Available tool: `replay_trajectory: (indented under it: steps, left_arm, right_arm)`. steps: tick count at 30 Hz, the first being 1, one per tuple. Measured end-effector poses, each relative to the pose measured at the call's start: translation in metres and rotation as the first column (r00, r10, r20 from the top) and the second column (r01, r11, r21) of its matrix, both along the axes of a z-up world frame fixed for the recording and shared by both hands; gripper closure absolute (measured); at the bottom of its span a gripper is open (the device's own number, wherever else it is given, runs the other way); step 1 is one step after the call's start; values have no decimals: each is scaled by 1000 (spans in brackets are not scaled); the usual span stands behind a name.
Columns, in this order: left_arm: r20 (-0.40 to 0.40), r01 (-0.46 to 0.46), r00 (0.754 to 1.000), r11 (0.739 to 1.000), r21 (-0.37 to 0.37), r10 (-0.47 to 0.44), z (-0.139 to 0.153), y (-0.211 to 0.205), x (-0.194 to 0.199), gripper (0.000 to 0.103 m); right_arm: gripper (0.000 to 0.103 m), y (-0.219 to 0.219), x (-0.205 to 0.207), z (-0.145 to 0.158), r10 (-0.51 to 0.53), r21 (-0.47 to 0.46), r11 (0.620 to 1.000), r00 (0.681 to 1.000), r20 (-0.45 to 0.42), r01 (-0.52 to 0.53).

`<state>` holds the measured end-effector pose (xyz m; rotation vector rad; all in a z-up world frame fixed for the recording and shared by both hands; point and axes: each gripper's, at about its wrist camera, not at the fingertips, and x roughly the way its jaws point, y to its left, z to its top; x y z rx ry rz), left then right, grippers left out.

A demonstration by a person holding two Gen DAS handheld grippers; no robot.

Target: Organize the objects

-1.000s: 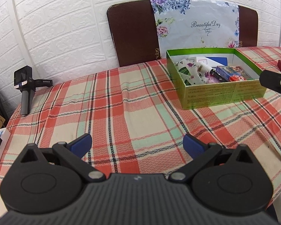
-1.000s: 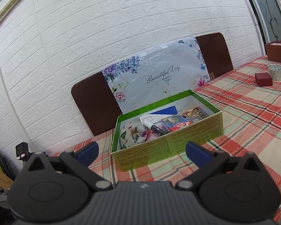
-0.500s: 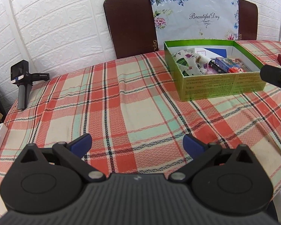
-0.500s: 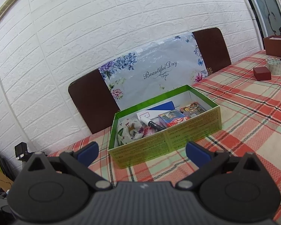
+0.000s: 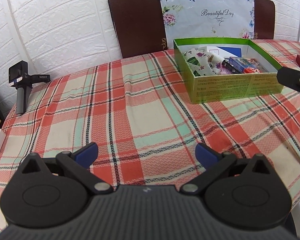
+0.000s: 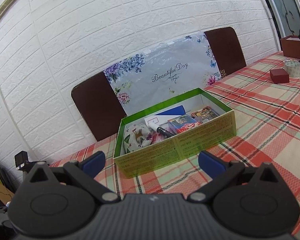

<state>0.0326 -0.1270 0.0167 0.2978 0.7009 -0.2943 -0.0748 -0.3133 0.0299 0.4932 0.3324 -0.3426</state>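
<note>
A green cardboard box [image 5: 235, 89] stands on the plaid tablecloth at the right; it also shows in the right wrist view [image 6: 175, 146]. It holds a floral cloth pouch [image 5: 201, 63], a black pen [image 6: 164, 132], card packs [image 6: 182, 123] and a blue and white booklet [image 5: 223, 51]. My left gripper [image 5: 147, 154] is open and empty over bare cloth, left of and nearer than the box. My right gripper [image 6: 151, 162] is open and empty just in front of the box. Part of the right gripper's body shows at the right edge of the left wrist view.
A floral "Beautiful Day" board [image 6: 165, 76] leans on a brown board against the brick wall. A black handheld camera [image 5: 20, 84] stands at the table's left edge. A small red box [image 6: 279, 76], tape rolls [image 6: 292, 69] and a brown box [image 6: 294, 47] sit far right.
Both grippers have drawn back and tilted slightly, so the box sits lower and farther in both views. Both stay open and empty. Nothing on the table moved.
</note>
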Motion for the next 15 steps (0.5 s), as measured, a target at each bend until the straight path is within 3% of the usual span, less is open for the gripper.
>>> replay_trajectory:
  steps: [10,15]
  left_arm:
    - [-25,1,1000,1000,-22,-2,-1,0,3,0]
    - [3,7,1000,999,-47,-7,3,2,1,0]
  right_arm:
    - [0,0,0,0,-1,1,1000,1000,-1,1]
    - [0,0,1,-1,-1,-8,1000,1000,0,1]
